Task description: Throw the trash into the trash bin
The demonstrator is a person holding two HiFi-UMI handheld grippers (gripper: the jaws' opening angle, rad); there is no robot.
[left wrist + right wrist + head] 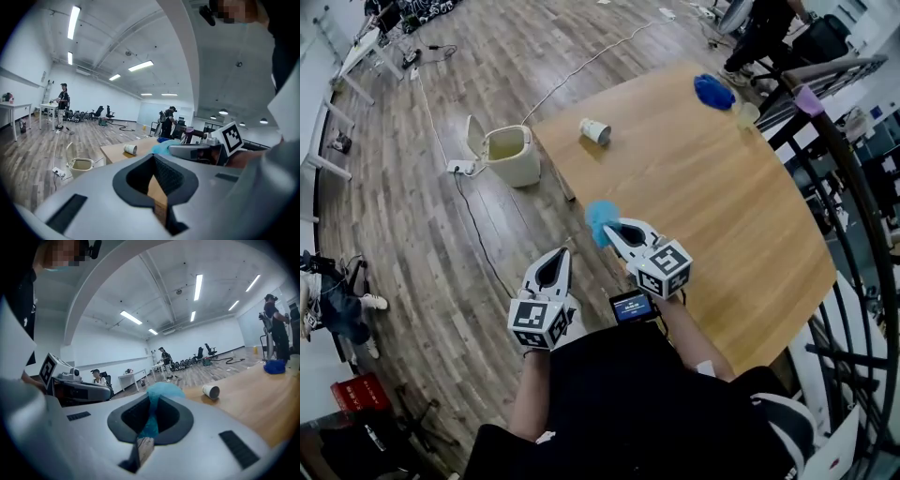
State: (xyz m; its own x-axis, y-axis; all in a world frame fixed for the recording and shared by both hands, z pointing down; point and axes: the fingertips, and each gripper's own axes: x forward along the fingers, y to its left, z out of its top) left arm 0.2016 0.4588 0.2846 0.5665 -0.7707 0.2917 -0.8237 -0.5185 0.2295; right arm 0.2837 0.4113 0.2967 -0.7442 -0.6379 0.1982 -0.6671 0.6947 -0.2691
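My right gripper (612, 228) is shut on a crumpled light blue piece of trash (599, 219) above the near left edge of the wooden table (741, 216). In the right gripper view the blue trash (161, 392) bulges out past the closed jaws. My left gripper (559, 255) hangs over the floor just left of the table, shut with nothing in it. The cream trash bin (508, 150) stands on the floor at the table's far left corner, lid up; it also shows in the left gripper view (82, 165). A white paper cup (595, 130) lies on its side on the table.
A dark blue crumpled thing (713, 91) and a clear cup (746, 114) sit at the table's far end. A black railing (848, 216) runs along the right. A cable and power strip (457, 168) lie on the floor beside the bin. People stand far off.
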